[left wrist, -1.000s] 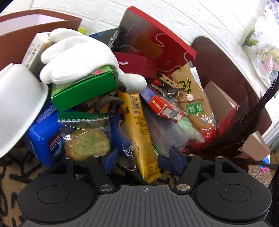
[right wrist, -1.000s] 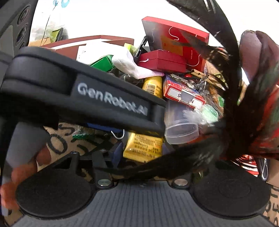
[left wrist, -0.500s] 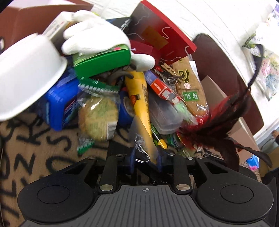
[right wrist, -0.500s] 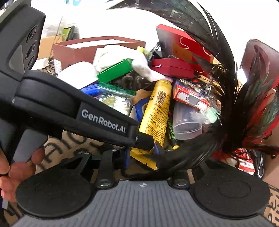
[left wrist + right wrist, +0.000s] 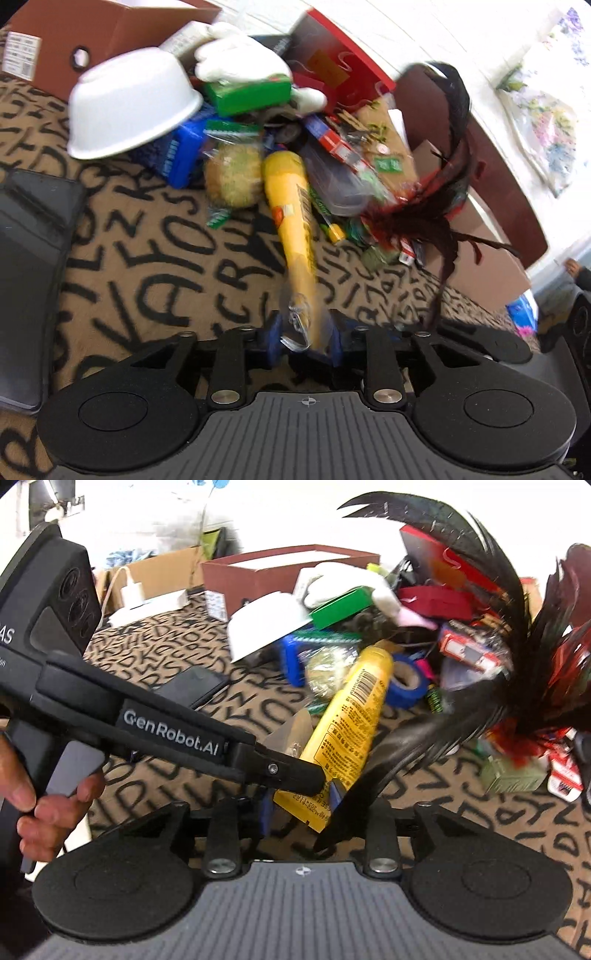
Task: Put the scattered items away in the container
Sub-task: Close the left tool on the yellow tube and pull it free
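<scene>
While both sets of fingers are opening, the letter-print cloth (image 5: 147, 258) carries everything in view. At its far edge stands the brown box (image 5: 110, 29), open at the top, with the heap of scattered items just beside it on the cloth, none seen inside it. A white bowl (image 5: 129, 107) lies upturned, tilted against the heap's near left side. The black-and-red feather duster (image 5: 535, 686) sits on the right of the heap; one black plume runs down between the right gripper (image 5: 301, 806) fingers, close to the right pad, no visible squeeze. A yellow tube (image 5: 291, 206) reaches from the heap toward the cameras. Its crimped end, blurred, sits between the left gripper (image 5: 304, 338) fingers at a narrow gap; the pads do not visibly press on it. A white glove (image 5: 240, 55) rests on a green box (image 5: 251, 96) atop the heap. A blue tape roll (image 5: 406, 681) lies just right of the tube.
</scene>
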